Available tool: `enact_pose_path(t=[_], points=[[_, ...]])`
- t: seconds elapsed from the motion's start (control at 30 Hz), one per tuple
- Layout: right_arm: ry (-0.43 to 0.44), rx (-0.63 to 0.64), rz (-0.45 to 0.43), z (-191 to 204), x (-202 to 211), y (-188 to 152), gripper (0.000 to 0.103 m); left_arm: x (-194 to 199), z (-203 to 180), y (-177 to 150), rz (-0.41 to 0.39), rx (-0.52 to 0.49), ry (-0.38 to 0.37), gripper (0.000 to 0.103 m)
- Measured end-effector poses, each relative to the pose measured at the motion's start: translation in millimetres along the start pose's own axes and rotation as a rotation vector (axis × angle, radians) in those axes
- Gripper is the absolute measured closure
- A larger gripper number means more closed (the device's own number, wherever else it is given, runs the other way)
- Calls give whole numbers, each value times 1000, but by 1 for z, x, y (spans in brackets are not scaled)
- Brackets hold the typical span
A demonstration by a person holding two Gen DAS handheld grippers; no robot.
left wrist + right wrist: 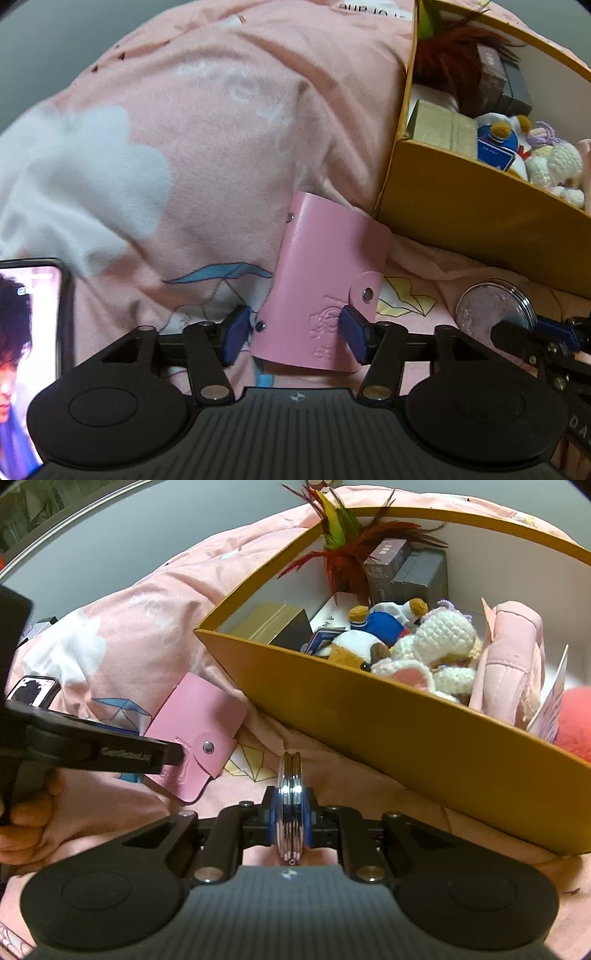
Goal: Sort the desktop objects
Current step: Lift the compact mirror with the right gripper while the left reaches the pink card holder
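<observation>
A pink leather card holder (pixel 325 280) with a snap flap lies on the pink bedding; it also shows in the right wrist view (pixel 195 734). My left gripper (pixel 295 332) is open, its blue pads on either side of the holder's near end. My right gripper (pixel 291 812) is shut on a round compact mirror (pixel 291 805), held edge-on just above the bedding. The mirror (pixel 495 310) shows in the left wrist view at lower right, with the right gripper's fingers (pixel 524 332) on it.
A yellow cardboard box (pixel 369 716) stands to the right, holding plush toys, small boxes, feathers and a pink pouch. A phone (pixel 26 350) with a lit screen lies at the left. The pink duvet (pixel 203 129) rises in folds behind.
</observation>
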State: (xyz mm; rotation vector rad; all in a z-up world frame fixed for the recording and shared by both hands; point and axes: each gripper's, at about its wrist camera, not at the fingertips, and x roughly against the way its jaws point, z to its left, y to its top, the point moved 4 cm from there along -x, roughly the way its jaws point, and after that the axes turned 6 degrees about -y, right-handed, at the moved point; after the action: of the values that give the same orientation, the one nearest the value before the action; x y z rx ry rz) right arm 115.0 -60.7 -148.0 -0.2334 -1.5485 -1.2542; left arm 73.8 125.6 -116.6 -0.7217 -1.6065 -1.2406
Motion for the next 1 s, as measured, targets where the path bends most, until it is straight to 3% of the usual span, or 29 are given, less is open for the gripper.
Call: enact_pose_path(t=[0.13, 0.47, 0.57, 0.83, 1.0], points=[[4, -1, 2, 0, 1, -1, 88, -2, 1, 0, 3, 8, -17, 39], [22, -35, 28, -1, -5, -4, 88, 22, -5, -10, -80, -19, -97, 61], [25, -47, 35, -2, -7, -6, 88, 29, -11, -14, -85, -34, -142, 61], [27, -52, 37, -3, -8, -5, 88, 37, -18, -13, -88, -100, -169, 61], [28, -51, 37, -3, -8, -5, 88, 42, -30, -18, -101, -195, -107, 61]])
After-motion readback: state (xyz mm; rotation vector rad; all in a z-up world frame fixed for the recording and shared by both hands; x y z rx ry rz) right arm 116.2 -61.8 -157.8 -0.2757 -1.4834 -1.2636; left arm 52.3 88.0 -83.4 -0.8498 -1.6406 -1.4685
